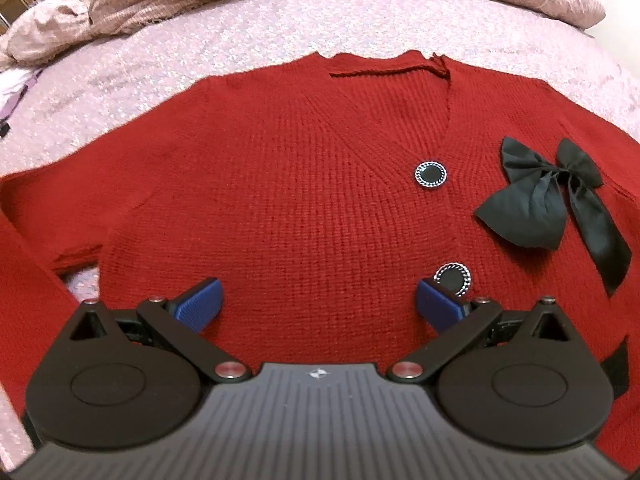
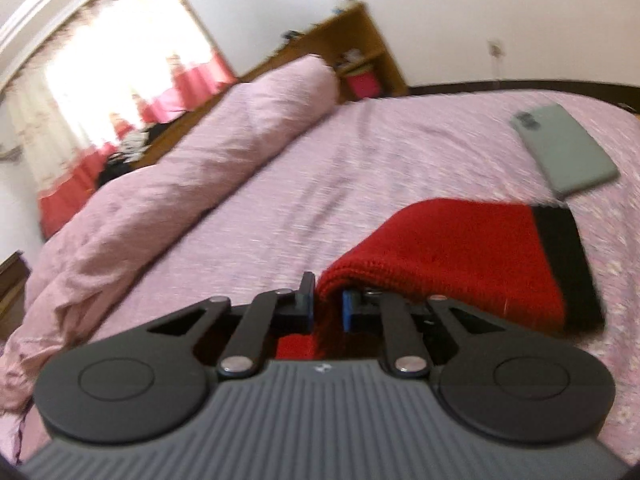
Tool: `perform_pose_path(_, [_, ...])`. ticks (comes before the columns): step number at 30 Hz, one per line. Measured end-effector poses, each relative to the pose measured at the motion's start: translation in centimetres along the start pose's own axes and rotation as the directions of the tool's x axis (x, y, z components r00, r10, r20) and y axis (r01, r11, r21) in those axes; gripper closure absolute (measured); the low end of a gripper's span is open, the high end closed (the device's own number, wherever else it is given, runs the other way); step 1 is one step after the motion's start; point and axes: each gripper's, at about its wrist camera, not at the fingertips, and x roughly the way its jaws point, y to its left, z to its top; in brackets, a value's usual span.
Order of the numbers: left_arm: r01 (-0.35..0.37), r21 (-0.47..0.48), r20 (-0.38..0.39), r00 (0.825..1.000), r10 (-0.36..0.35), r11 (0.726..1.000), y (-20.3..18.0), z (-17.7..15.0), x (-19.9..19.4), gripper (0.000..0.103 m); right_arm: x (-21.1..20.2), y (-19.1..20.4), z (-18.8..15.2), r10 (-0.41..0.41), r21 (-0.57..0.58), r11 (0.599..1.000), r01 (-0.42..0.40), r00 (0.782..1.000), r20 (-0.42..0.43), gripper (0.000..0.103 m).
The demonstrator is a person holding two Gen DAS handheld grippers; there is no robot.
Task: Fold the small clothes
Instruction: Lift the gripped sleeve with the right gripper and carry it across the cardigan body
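Note:
A red knit cardigan (image 1: 312, 184) lies face up on the pink bedspread (image 1: 248, 36), with two round black buttons (image 1: 430, 175) and a black bow (image 1: 548, 196) on its right chest. My left gripper (image 1: 318, 308) hovers over the cardigan's lower front, open, its blue pads (image 1: 200, 306) wide apart with nothing between them. In the right wrist view my right gripper (image 2: 327, 308) is shut on a fold of the red sleeve (image 2: 448, 248), whose black cuff (image 2: 568, 264) trails to the right above the bed.
A bunched pink duvet (image 2: 188, 176) runs along the bed's far side. A grey-green phone (image 2: 564, 152) lies on the bedspread (image 2: 360, 152) beyond the sleeve. A wooden shelf (image 2: 360, 52) and a bright curtained window (image 2: 120, 64) stand behind the bed.

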Motion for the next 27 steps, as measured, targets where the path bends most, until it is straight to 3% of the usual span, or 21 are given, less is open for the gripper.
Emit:
perform_pose_path(10, [-0.015,-0.025,0.041,0.999,0.016,1.0,1.9,0.3,-1.9,0.0,-1.3,6.9,0.0,0.197,-0.063,0.978,-0.198,0.98,-0.009,0.088])
perform_pose_path(27, [-0.053,-0.181,0.04,0.997,0.061,0.982,8.3,-1.1,-2.3,0.0,-2.2,18.6,-3.7,0.431,-0.143,0.884,-0.444,0.895,-0.116,0.088])
